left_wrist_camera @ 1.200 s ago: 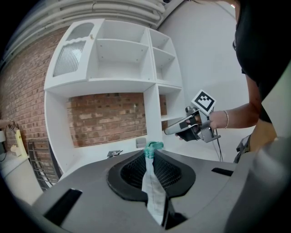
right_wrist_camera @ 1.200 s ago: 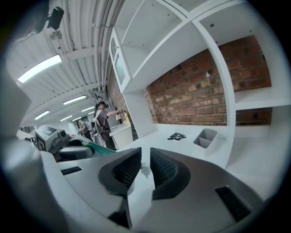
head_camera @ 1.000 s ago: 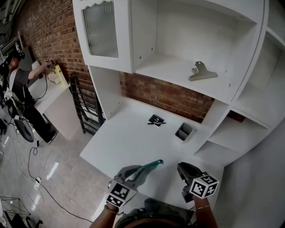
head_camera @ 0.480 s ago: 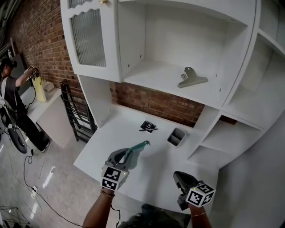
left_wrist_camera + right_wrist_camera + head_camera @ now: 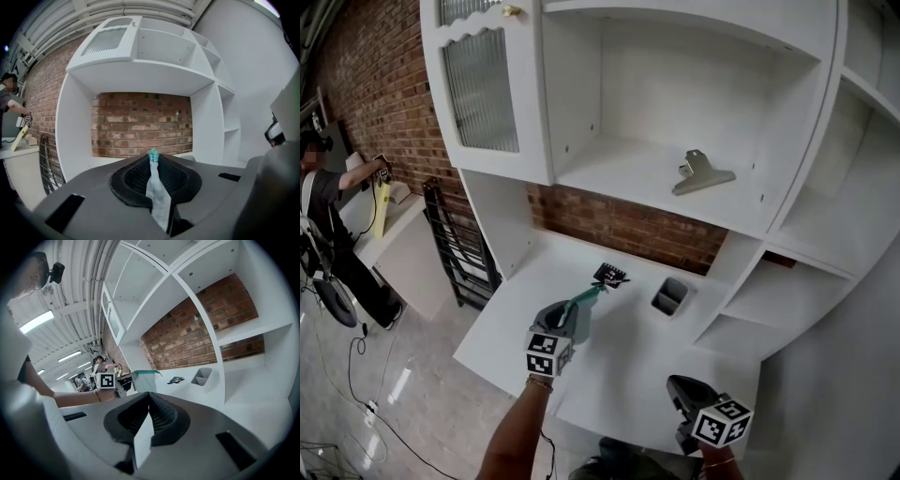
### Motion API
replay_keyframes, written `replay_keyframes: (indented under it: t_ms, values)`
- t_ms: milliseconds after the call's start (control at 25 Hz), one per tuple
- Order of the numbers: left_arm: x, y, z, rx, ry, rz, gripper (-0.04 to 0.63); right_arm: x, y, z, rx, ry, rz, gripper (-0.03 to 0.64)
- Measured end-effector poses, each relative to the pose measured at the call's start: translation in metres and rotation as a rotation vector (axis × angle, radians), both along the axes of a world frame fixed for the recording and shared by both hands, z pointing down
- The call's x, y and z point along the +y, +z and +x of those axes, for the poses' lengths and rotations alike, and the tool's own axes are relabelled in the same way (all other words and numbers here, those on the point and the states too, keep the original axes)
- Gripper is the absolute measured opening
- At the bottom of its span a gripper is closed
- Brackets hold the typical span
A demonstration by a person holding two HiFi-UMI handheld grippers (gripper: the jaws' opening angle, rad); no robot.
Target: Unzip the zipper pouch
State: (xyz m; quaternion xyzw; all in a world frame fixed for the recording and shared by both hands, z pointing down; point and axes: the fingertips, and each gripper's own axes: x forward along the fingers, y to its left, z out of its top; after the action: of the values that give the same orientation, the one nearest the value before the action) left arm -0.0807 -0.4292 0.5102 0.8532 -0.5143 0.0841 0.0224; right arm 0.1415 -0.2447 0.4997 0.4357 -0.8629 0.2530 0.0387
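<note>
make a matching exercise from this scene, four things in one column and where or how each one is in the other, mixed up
Things
1. zipper pouch
2. metal clip
3. grey holder
4. right tongs

Place or state
A. lying on the upper shelf
B. standing on the desk, right of the small black item
C. clamped in the left tongs
D. shut, with nothing between them

Pairs: 1-C, 2-A, 3-B, 4-D
</note>
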Motion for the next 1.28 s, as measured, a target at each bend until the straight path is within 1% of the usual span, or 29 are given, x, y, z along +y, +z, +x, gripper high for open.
replay_keyframes:
  t_ms: [120, 280, 320, 400, 600, 680, 800, 840, 920, 1000, 1160, 1280]
  values:
    - [-0.007, 0.015, -0.003, 0.029, -0.027, -0.009, 0.038, 0.004, 0.008, -0.003, 0.004, -0.008, -0.020, 0.002]
    - [-0.004, 0.041, -0.004, -0.004, -0.029, -0.058, 0.038, 0.007, 0.011, -0.005, 0.010, -0.014, -0.030, 0.002]
    - [-0.002, 0.045, -0.004, -0.001, -0.030, -0.063, 0.038, 0.007, 0.011, -0.005, 0.011, -0.012, -0.031, 0.002]
    - [0.001, 0.048, -0.007, 0.019, -0.038, -0.068, 0.040, 0.006, 0.011, -0.004, 0.016, -0.005, -0.031, 0.002]
    - [0.009, 0.052, -0.013, 0.040, -0.058, -0.092, 0.040, 0.009, 0.011, -0.002, 0.023, 0.006, -0.032, 0.002]
    - [0.012, 0.054, -0.013, 0.059, -0.054, -0.108, 0.040, 0.010, 0.012, -0.002, 0.024, 0.006, -0.034, 0.002]
    - [0.017, 0.058, -0.012, 0.056, -0.040, -0.126, 0.049, 0.013, 0.012, -0.002, 0.026, 0.004, -0.036, 0.002]
    - [0.018, 0.057, -0.011, 0.059, -0.034, -0.127, 0.071, 0.013, 0.012, -0.003, 0.026, 0.004, -0.037, 0.002]
    - [0.019, 0.055, -0.007, 0.064, -0.010, -0.128, 0.154, 0.014, 0.013, -0.002, 0.027, 0.005, -0.040, 0.002]
    - [0.021, 0.053, -0.002, 0.059, 0.014, -0.119, 0.220, 0.015, 0.014, -0.002, 0.025, 0.007, -0.045, 0.002]
    - [0.027, 0.055, 0.005, 0.070, 0.037, -0.130, 0.263, 0.017, 0.016, -0.002, 0.027, 0.005, -0.051, 0.002]
    - [0.030, 0.062, 0.005, 0.072, 0.038, -0.150, 0.272, 0.019, 0.015, -0.003, 0.026, 0.004, -0.051, 0.002]
